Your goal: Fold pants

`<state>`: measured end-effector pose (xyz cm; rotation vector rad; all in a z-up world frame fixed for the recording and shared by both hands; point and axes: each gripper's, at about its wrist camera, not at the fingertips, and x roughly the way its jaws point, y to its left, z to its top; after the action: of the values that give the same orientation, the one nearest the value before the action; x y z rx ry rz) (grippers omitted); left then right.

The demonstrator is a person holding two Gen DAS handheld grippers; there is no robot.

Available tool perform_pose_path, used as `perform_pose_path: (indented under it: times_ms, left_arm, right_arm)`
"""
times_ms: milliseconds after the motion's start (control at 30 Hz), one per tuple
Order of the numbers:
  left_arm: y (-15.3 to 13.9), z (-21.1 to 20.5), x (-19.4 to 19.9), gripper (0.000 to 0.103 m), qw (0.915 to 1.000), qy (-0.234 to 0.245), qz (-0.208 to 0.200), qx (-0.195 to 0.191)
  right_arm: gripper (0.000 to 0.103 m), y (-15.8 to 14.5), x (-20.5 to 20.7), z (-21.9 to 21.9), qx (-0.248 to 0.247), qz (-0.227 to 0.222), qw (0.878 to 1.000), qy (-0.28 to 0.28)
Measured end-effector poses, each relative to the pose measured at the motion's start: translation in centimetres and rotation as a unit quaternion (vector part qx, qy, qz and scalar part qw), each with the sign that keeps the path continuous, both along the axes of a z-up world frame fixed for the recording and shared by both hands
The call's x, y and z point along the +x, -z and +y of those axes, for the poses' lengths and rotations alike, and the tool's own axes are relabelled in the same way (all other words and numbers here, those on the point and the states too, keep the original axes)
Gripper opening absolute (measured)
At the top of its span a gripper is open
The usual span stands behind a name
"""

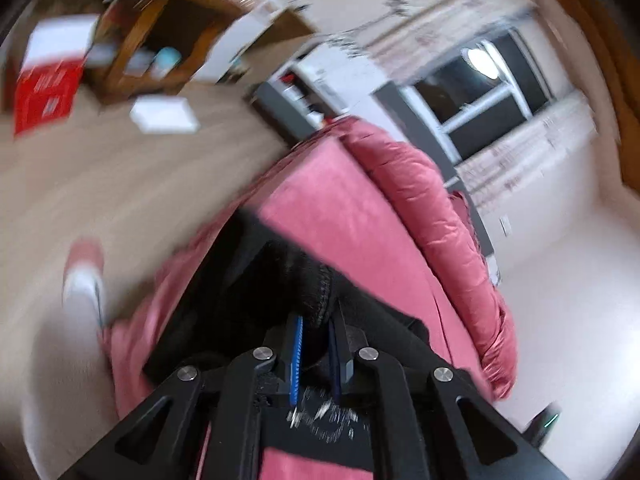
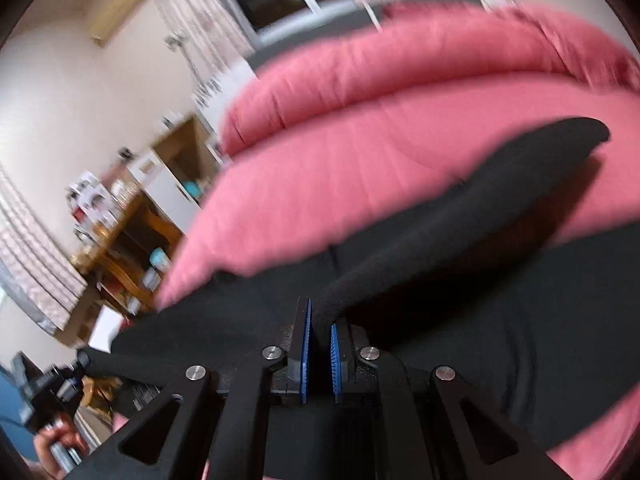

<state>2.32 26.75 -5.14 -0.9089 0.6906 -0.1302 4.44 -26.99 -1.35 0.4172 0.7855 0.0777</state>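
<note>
Black pants (image 2: 500, 320) lie across a pink bed cover (image 2: 320, 200). In the right wrist view my right gripper (image 2: 320, 328) is shut on a raised fold of the pants, which stretches up and to the right from the blue pads (image 2: 306, 344). The left gripper (image 1: 316, 320) is shut on a bunched black hem of the pants (image 1: 308, 280) in the left wrist view, with dark cloth spread around it over the pink cover (image 1: 340, 208). At the lower left of the right wrist view the other gripper (image 2: 60, 392) and a person's hand (image 2: 52, 444) show. Both views are blurred.
A rolled pink duvet (image 2: 400, 68) runs along the far side of the bed. A wooden shelf unit (image 2: 132, 240) with small items stands beside the bed. On the wood floor lie a white box (image 1: 164, 114) and a red box (image 1: 44, 92). A dark window (image 1: 480, 88) is behind.
</note>
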Motion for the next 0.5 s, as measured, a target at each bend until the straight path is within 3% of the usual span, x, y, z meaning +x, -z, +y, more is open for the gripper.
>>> perform_pose_path:
  times_ms: [100,133,233,367,500]
  left_arm:
    - [1.6,0.2,-0.9,0.025,0.9993,0.007,0.017,-0.032]
    - [1.8,0.3,-1.3,0.036,0.9993,0.006,0.017,-0.033]
    - [2.1,0.7,-2.1,0.059,0.9976,0.011,0.017,-0.067]
    - [2.6,1.1,-2.7,0.066,0.9949,0.004,0.022,-0.099]
    - [3.5,0.7,-1.8,0.064,0.9906,0.007,0.057,-0.124]
  right_arm:
    - [0.009,5.0,-0.8,0.0,0.011,0.059,0.998,0.003]
    - [0.009,6.1,-0.6,-0.3,0.02,0.071,0.997,0.0]
    - [0.009,6.2,-0.1,-1.4,0.048,0.061,0.997,-0.001]
    - [0.017,5.2,-0.3,-2.0,0.055,0.042,0.998,0.0]
    - [0.026,4.7,-0.8,-4.7,0.076,0.031,0.996,0.034]
